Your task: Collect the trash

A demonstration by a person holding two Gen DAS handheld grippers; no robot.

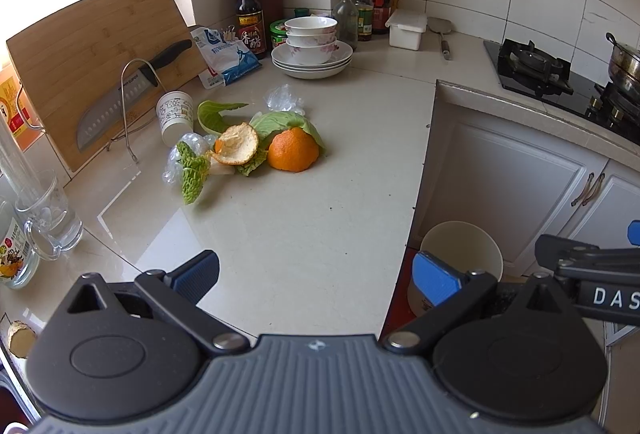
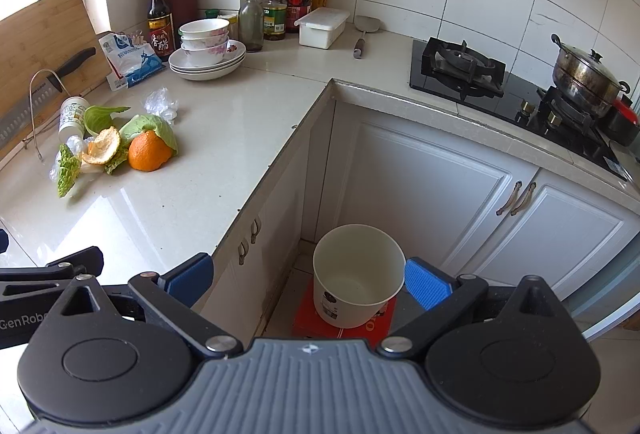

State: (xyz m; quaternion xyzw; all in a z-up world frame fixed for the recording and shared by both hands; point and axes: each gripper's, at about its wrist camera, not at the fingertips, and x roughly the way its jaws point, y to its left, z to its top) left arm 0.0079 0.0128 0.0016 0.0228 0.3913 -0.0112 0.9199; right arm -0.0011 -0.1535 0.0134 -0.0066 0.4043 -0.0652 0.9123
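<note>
Both grippers hang spread wide with nothing between their blue pads: our left gripper [image 1: 316, 276] sits at the bottom of its frame above the bare counter [image 1: 304, 226], and our right gripper [image 2: 308, 280] sits at the bottom of its frame, out past the counter edge above the floor. We see the trash heaped at centre left of the left view: a half orange [image 1: 293, 149] lies cut side down, touching a cabbage leaf [image 1: 280, 123] that drapes over its back, and an orange peel [image 1: 236, 143] lies just left of it, inner side up, on more leaves. A crinkled green leaf [image 1: 194, 173] lies at the heap's left edge on clear plastic wrap [image 1: 172, 163]. A paper cup [image 1: 174, 115] lies tipped on its side behind the heap, near a knife [image 1: 128, 93] propped on a cutting board [image 1: 92, 45]. Another clear wrap [image 1: 284, 97] lies behind the cabbage. Low in the right view, a white bin [image 2: 356, 274] stands open on the floor in the cabinet corner, on a red box [image 2: 312, 314].
</note>
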